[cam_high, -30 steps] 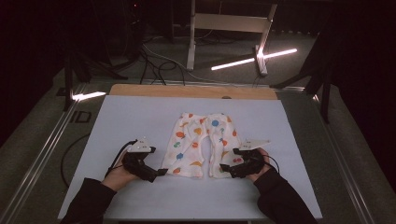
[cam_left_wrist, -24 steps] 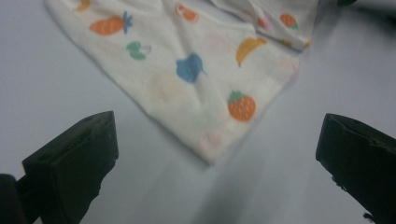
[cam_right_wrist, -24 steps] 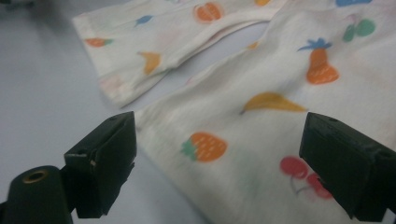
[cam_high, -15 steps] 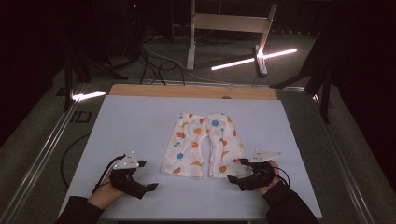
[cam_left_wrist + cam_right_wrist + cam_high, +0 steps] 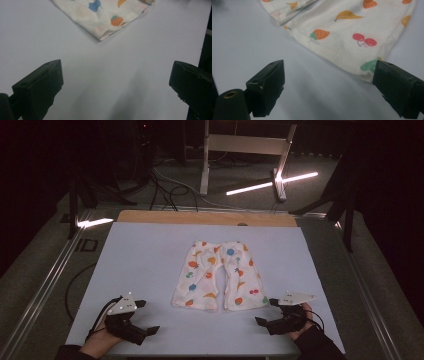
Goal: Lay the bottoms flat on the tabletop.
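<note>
We see a small pair of shorts [image 5: 220,276] lying flat near the middle of the table [image 5: 150,255], waistband toward the far edge and both leg hems toward the person. The cloth is cream-white and printed with small fruits in orange, red, blue and green; from the right gripper view we make out a strawberry, a pair of cherries and a yellow-orange pear shape on the nearer leg [image 5: 352,32], and the fabric has a fine woven texture with a stitched hem. In the left gripper view one hem corner [image 5: 105,20] lies ahead on the bare surface, with a small strawberry and a blue shape on it. Our left gripper [image 5: 145,317] sits near the table's near-left corner, well apart from the shorts, its jaws spread wide with nothing between them. Our right gripper [image 5: 265,312] rests near the near-right side, just beside the right leg hem, jaws likewise wide apart and holding nothing; one jaw stands in front of the hem's edge in its own view, though we cannot tell whether it touches. The tabletop is a pale blue-grey sheet with a wooden strip [image 5: 200,217] along its far edge. Beyond it the room is dark, with cables [image 5: 170,190] on the floor, a metal stand [image 5: 245,150] and bright light bars [image 5: 270,182].
</note>
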Action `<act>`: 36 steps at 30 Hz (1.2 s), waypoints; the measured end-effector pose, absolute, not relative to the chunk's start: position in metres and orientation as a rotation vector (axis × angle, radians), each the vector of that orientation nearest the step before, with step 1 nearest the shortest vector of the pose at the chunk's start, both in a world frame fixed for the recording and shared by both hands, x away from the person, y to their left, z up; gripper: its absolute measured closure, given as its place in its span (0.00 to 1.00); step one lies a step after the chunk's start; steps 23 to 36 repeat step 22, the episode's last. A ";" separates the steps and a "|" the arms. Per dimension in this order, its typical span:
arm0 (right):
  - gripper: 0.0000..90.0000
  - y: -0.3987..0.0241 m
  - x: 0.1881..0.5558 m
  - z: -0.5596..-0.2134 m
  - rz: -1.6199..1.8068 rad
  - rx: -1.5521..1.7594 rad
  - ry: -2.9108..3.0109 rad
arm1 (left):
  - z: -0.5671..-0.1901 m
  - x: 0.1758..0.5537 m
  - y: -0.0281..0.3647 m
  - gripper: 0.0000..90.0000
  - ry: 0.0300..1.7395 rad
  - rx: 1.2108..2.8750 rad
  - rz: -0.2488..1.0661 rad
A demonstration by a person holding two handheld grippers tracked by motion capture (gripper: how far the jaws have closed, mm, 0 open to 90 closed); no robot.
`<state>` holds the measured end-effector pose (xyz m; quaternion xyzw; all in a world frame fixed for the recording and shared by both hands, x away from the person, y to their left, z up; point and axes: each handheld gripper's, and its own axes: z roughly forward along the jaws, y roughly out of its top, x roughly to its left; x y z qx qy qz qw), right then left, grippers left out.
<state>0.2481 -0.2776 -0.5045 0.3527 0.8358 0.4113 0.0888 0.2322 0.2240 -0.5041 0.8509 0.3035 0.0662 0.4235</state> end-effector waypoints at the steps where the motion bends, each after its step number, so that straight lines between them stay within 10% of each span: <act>1: 0.12 -0.280 0.247 -0.505 1.226 1.058 2.482 | -0.504 0.232 0.226 0.00 0.758 2.132 0.170; 36: 0.12 -0.278 0.250 -0.510 1.222 1.064 2.483 | -0.508 0.234 0.232 0.00 0.774 2.094 0.164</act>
